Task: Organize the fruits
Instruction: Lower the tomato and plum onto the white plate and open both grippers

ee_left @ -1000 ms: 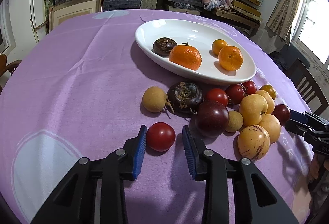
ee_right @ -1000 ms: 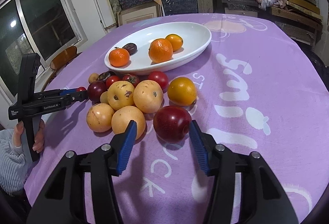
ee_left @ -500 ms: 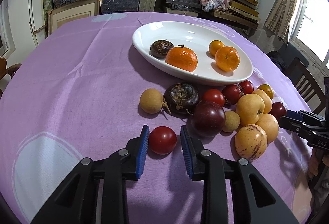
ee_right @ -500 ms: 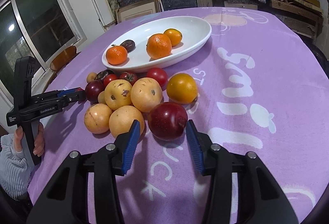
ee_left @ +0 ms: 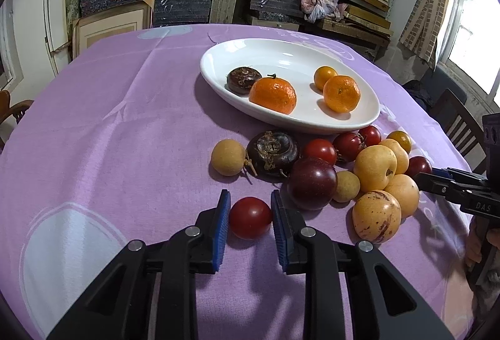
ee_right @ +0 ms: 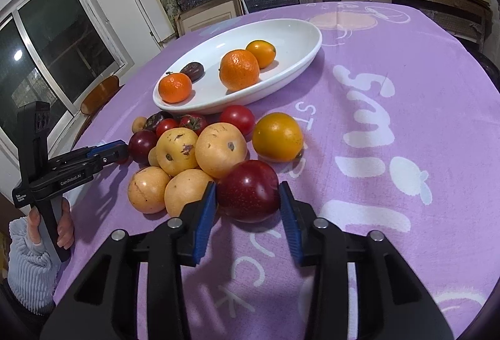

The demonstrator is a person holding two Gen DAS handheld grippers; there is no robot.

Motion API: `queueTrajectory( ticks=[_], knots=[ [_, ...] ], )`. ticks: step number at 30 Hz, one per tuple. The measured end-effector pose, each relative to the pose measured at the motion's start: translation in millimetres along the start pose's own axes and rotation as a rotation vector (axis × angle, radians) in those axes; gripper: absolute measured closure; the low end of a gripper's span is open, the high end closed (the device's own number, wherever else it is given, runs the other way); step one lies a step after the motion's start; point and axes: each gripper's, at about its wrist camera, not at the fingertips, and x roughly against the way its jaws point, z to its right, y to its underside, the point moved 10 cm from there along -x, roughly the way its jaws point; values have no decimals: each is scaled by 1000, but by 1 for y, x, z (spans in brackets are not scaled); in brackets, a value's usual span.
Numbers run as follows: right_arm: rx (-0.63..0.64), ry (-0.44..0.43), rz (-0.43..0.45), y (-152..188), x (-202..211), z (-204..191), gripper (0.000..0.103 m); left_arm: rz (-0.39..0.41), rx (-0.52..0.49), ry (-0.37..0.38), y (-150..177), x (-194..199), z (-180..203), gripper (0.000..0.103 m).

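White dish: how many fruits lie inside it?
4: dark brown fruit at the white dish's left end, stemmed orange beside it, round orange farther right, small orange fruit behind it.

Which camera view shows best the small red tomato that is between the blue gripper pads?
The left wrist view: the small round red tomato fills the left gripper. In the right wrist view only a red sliver shows behind that gripper's tip.
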Motion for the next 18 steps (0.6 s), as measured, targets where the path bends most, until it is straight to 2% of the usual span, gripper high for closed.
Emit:
queueTrajectory(
  ticks=[7, 11, 15, 18],
  knots=[
    [17, 13, 35, 1, 11, -4, 64, 57, -34, -26, -5, 12, 6, 77],
    [24, 12, 68, -7, 24, -8, 64, 95, -3, 4, -20, 28, 3, 77],
    [66, 24, 118, -40, 49, -17, 64, 122, -12, -9, -58, 43, -5, 77],
    [106, 40, 181, -81, 71, -25, 64, 151, -42, -29, -96, 52, -6, 77]
  ],
)
